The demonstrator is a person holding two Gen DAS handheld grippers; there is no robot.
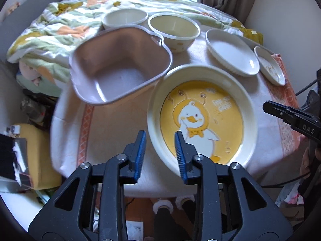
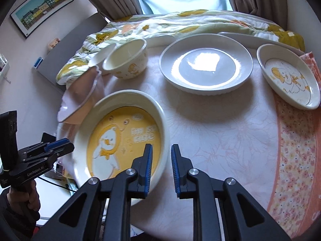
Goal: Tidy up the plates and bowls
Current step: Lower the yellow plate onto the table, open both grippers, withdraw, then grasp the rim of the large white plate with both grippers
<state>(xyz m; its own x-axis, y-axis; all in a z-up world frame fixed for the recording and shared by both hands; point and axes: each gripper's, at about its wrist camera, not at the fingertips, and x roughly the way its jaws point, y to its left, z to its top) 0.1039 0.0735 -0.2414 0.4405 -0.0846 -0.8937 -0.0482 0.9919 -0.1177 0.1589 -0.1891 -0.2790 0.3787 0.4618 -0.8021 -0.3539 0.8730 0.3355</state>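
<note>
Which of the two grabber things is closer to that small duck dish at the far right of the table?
The right gripper, probably. It hovers open over the big yellow duck plate's right rim, the small duck dish beyond on its right. The left gripper, open, straddles that plate's opposite rim.

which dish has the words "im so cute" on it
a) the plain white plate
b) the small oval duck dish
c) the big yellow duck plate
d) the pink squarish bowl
c: in the right wrist view the big yellow duck plate carries the white lettering beside the duck, while the plain white plate and the small oval duck dish show no words.
</note>
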